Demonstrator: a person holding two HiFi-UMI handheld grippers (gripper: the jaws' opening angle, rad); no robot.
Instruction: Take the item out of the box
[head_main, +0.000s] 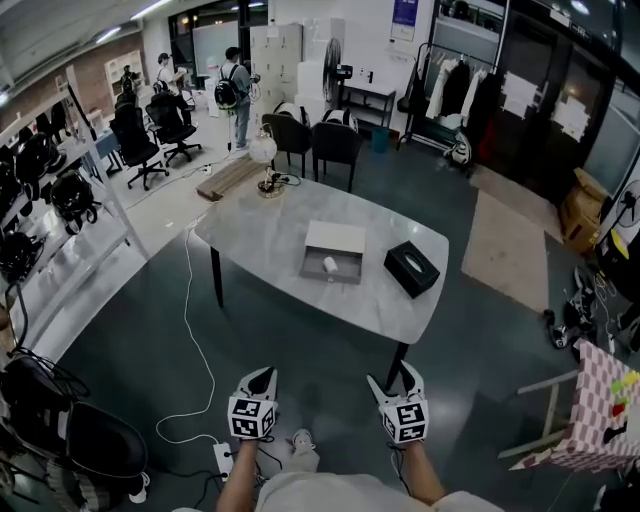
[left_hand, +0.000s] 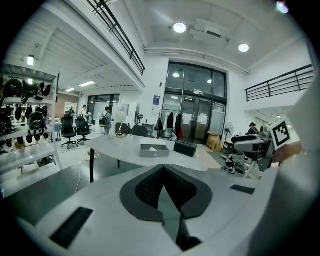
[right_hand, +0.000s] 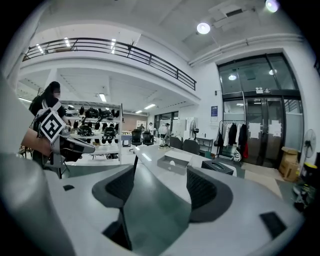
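A shallow grey box (head_main: 332, 250) lies open on the marble table (head_main: 270, 225), with its lid lying flat against its far side. A small white item (head_main: 330, 264) sits inside it. The box (left_hand: 154, 150) also shows far ahead in the left gripper view, and the box (right_hand: 176, 162) in the right gripper view. Both grippers hang well short of the table, above the floor. My left gripper (head_main: 263, 375) (left_hand: 163, 169) has its jaw tips touching and holds nothing. My right gripper (head_main: 394, 377) (right_hand: 160, 172) stands open and holds nothing.
A black tissue box (head_main: 411, 268) stands right of the grey box, and a lamp (head_main: 265, 150) at the table's far corner. Two chairs (head_main: 318, 140) stand behind the table. Shelving (head_main: 50, 220) runs along the left. A white cable (head_main: 195, 340) and a power strip lie on the floor.
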